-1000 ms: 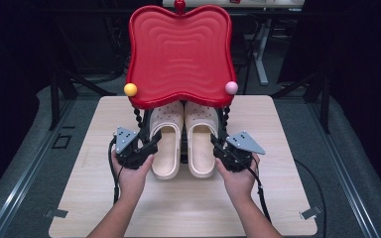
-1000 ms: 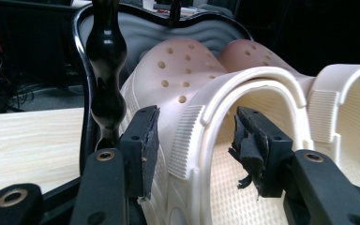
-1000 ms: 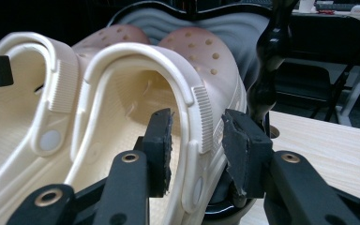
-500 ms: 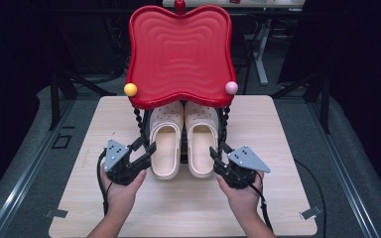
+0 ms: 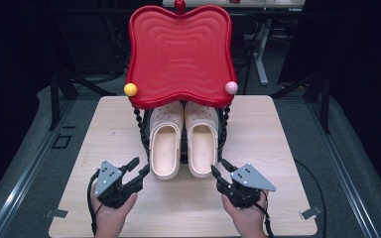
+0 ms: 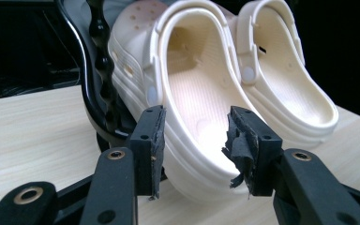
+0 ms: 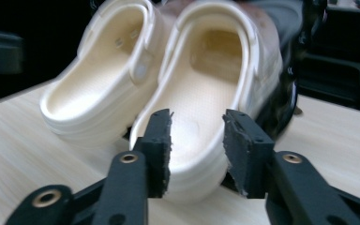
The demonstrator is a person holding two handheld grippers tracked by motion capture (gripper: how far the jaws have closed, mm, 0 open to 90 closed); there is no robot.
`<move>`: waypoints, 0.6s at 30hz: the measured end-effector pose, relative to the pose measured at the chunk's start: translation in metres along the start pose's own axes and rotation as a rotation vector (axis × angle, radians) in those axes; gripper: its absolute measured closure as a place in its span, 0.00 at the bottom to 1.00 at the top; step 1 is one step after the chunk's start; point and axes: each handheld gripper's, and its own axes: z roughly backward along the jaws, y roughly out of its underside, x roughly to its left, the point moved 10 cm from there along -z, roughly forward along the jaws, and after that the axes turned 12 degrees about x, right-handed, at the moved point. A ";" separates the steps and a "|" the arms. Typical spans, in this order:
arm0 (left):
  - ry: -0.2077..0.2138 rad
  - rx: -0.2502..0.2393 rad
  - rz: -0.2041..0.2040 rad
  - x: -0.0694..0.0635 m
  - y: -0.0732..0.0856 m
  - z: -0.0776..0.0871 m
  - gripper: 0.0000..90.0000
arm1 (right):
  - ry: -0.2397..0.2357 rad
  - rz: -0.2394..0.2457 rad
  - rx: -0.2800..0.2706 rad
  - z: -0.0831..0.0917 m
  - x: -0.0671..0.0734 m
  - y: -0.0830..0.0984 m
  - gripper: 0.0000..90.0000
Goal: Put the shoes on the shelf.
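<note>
Pale wooden table [image 5: 104, 129] holds a black rack with a red tray [image 5: 178, 52] on top, and your two cream clogs sit side by side under it, heels toward you. Your left gripper [image 5: 137, 168] has just been closing, yet it is empty, near the left clog [image 5: 164, 144]. Your right gripper [image 5: 219, 168] seems parted and empty, near the right clog [image 5: 202, 141].

Cream clogs [image 5: 183, 141], red ridged tray [image 5: 178, 54]

Cream clog pair [image 5: 183, 141] side by side, toes seemingly under rack.
</note>
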 end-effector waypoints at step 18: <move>-0.022 0.050 -0.019 -0.021 0.046 -0.004 0.62 | 0.022 0.037 0.021 0.001 0.020 0.050 0.82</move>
